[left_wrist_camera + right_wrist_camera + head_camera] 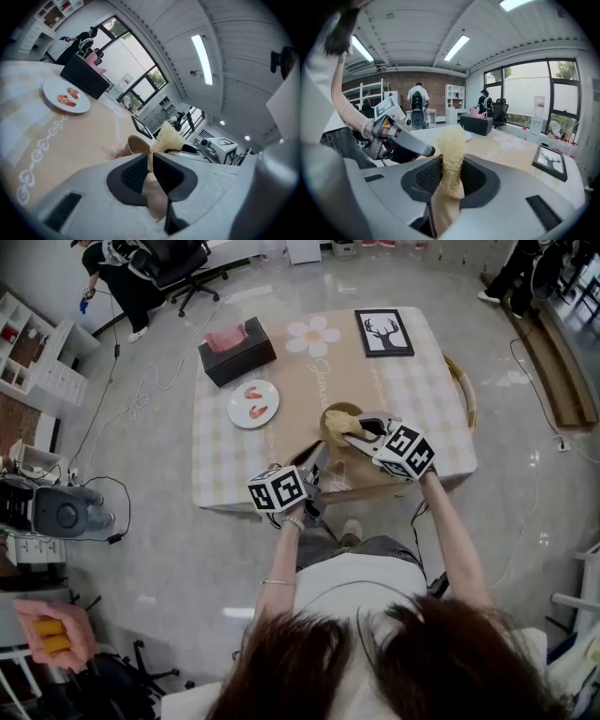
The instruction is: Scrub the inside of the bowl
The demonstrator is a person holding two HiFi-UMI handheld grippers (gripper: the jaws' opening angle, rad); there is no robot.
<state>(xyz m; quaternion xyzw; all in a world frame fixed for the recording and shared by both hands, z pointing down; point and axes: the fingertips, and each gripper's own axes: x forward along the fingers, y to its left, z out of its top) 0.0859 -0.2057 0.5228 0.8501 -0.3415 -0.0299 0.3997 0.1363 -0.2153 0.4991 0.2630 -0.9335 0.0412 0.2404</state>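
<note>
In the head view, the pale yellow fibrous scrubber and the right gripper cover most of the inside of the round tan bowl. Both grippers hide part of the near edge of the cloth-covered counter. In the left gripper view, the grey fingers of the left gripper hide all but a sliver of the bowl. The red pieces on the round white plate are too small to identify.
</note>
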